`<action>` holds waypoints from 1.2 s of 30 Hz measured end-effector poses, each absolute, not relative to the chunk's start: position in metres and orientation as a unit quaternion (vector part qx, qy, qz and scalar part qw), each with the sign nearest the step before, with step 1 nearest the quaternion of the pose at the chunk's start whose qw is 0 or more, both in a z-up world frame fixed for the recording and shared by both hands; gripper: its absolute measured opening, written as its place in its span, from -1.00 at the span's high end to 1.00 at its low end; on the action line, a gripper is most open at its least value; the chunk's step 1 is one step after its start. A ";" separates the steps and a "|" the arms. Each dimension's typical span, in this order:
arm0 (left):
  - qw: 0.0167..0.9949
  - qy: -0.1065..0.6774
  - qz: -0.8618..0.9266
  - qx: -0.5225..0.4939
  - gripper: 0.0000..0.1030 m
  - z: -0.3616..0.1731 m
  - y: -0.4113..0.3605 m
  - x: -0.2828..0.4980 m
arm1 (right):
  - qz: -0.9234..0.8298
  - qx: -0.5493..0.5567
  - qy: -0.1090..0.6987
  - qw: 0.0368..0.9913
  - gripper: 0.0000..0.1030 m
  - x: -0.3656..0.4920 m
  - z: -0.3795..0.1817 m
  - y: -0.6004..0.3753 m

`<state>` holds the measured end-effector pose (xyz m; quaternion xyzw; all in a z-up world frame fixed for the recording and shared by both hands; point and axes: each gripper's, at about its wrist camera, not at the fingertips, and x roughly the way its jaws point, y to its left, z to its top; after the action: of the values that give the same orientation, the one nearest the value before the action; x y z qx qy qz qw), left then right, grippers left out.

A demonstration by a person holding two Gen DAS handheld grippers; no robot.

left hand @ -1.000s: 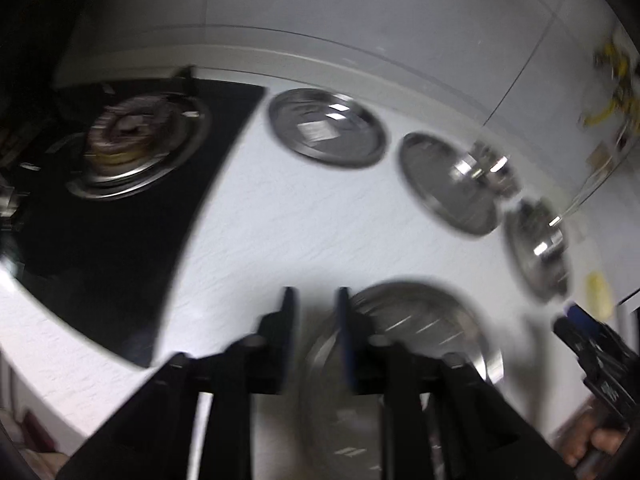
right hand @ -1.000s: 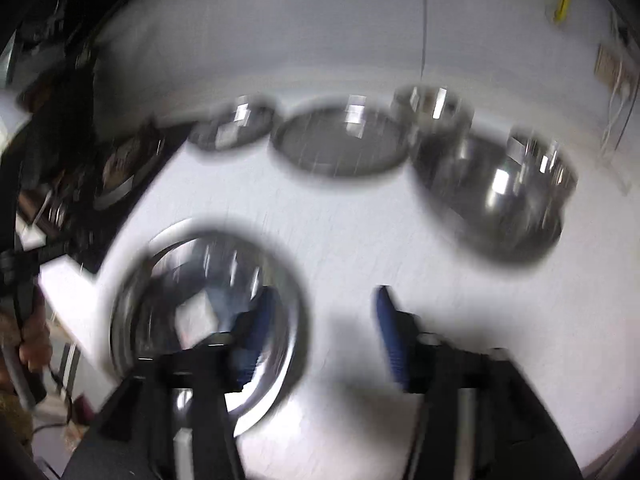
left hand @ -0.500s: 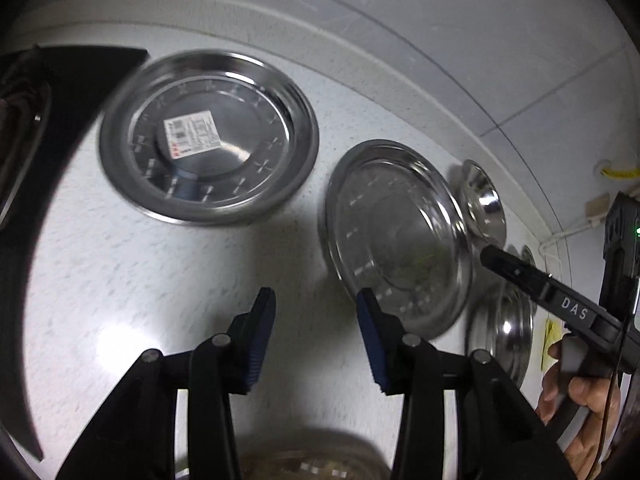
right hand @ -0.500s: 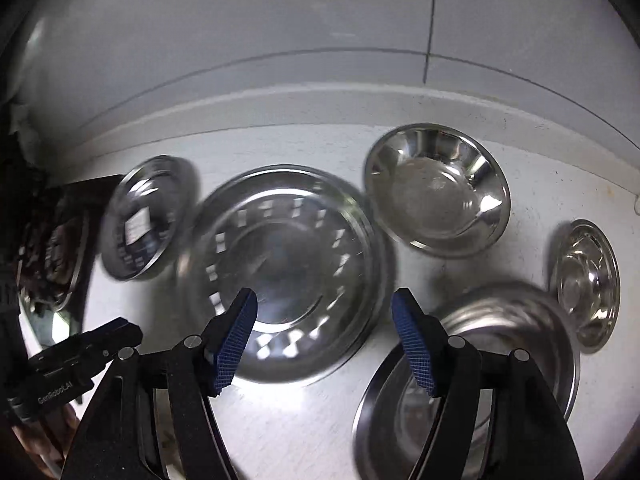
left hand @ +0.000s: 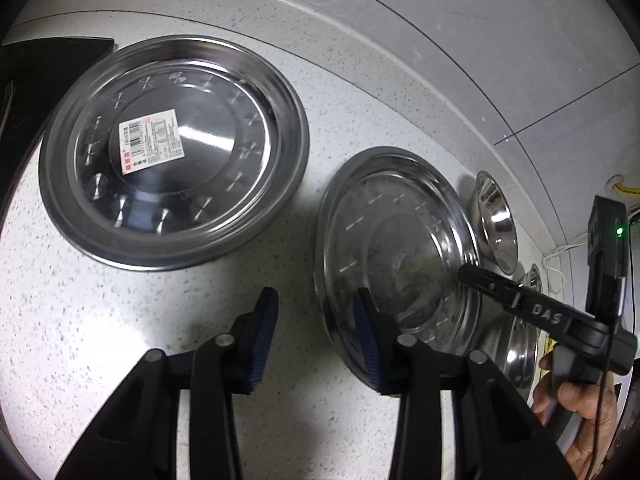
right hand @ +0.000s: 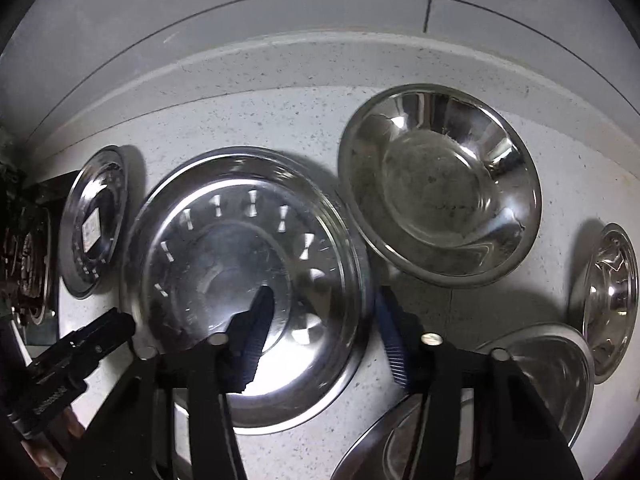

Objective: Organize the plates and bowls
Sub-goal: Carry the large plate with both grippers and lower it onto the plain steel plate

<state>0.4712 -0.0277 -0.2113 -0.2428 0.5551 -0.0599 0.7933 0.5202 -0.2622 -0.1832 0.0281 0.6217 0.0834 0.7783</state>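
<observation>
A steel plate with a barcode sticker [left hand: 176,152] lies at the back left of the speckled counter; it also shows in the right wrist view [right hand: 94,220]. A second steel plate [left hand: 396,252] [right hand: 248,284] lies to its right. My left gripper [left hand: 316,316] is open and empty, its right finger over that plate's left rim. My right gripper [right hand: 324,316] is open and empty, astride the same plate's right rim. A deep steel bowl [right hand: 440,184] sits behind it, a small bowl [right hand: 608,296] at the right, another plate [right hand: 532,380] in front.
A black gas hob [left hand: 28,80] is at the far left, with a burner [right hand: 28,256] in the right wrist view. A raised counter lip and tiled wall [right hand: 320,12] run along the back. Cables [left hand: 560,248] lie at the far right.
Both grippers have moved forward and lower from the counter front toward the back row of plates. The middle plate now sits between them. Both stay open.
</observation>
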 end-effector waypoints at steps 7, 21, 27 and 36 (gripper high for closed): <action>0.797 0.552 -0.066 -0.237 0.81 -0.215 -0.035 0.475 | 0.081 0.005 0.606 0.791 0.81 0.521 -0.193 -0.262; 0.839 0.481 -0.085 -0.238 0.81 -0.119 0.003 0.393 | 0.110 0.019 0.502 0.858 0.82 0.451 -0.107 -0.247; 0.845 0.477 -0.098 -0.220 0.81 -0.081 0.023 0.310 | 0.136 0.034 0.473 0.870 0.83 0.363 -0.065 -0.242; 0.816 0.524 -0.121 -0.213 0.81 -0.107 0.047 0.205 | 0.159 0.061 0.502 0.848 0.82 0.251 -0.084 -0.234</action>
<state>0.2054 0.0469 -0.1073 -0.2132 0.5235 -0.1208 0.8160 0.2512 -0.2340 -0.0839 0.0613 0.5025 0.1590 0.8476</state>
